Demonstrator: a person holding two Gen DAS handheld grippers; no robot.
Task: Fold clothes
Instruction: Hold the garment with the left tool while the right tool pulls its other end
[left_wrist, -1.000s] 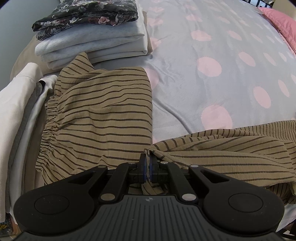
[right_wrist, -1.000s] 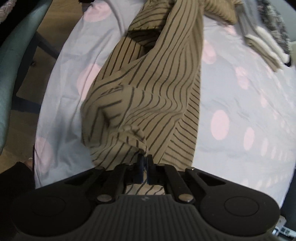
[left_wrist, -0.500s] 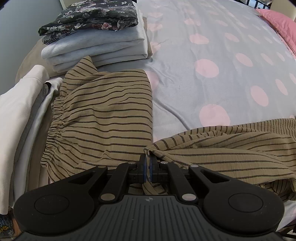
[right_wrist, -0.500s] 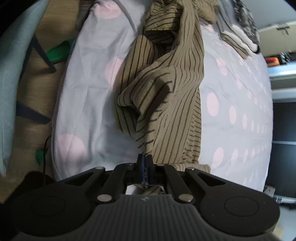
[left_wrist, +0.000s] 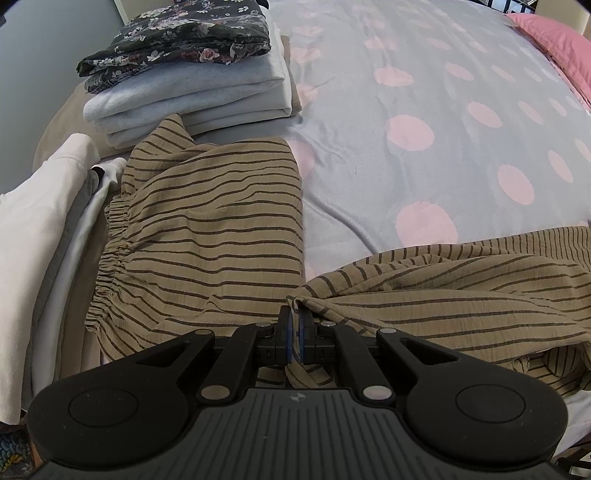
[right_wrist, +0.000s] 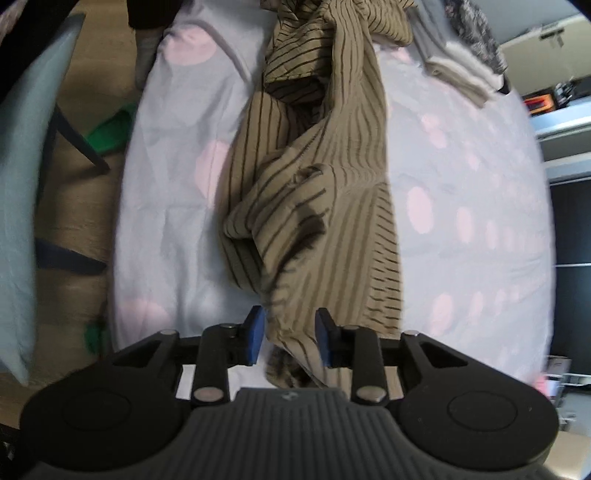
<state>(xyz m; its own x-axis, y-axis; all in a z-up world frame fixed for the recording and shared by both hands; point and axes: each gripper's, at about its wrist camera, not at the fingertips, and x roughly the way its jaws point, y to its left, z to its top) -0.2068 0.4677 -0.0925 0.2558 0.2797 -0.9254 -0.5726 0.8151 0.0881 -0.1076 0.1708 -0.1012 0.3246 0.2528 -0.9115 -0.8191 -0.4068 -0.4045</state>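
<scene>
Tan striped trousers (left_wrist: 207, 236) lie on the bed, waistband at the left, one leg running off to the right. My left gripper (left_wrist: 294, 330) is shut on a fold of the striped trousers near the crotch. In the right wrist view the trousers' leg (right_wrist: 325, 192) lies crumpled along the bed. My right gripper (right_wrist: 290, 338) is open, its blue pads either side of the leg's end, which hangs loose between them.
A stack of folded clothes (left_wrist: 184, 85) with a dark floral piece on top sits at the back left. White and grey folded garments (left_wrist: 40, 229) lie along the left. The bedsheet (left_wrist: 424, 122) is grey with pink dots. A pink pillow (left_wrist: 554, 40) lies far right. Floor and chair legs (right_wrist: 70, 122) lie beyond the bed's edge.
My right gripper has opened and let go of the trouser leg, which now rests on the bed. My left gripper stays shut on the fabric and has drawn back slightly.
</scene>
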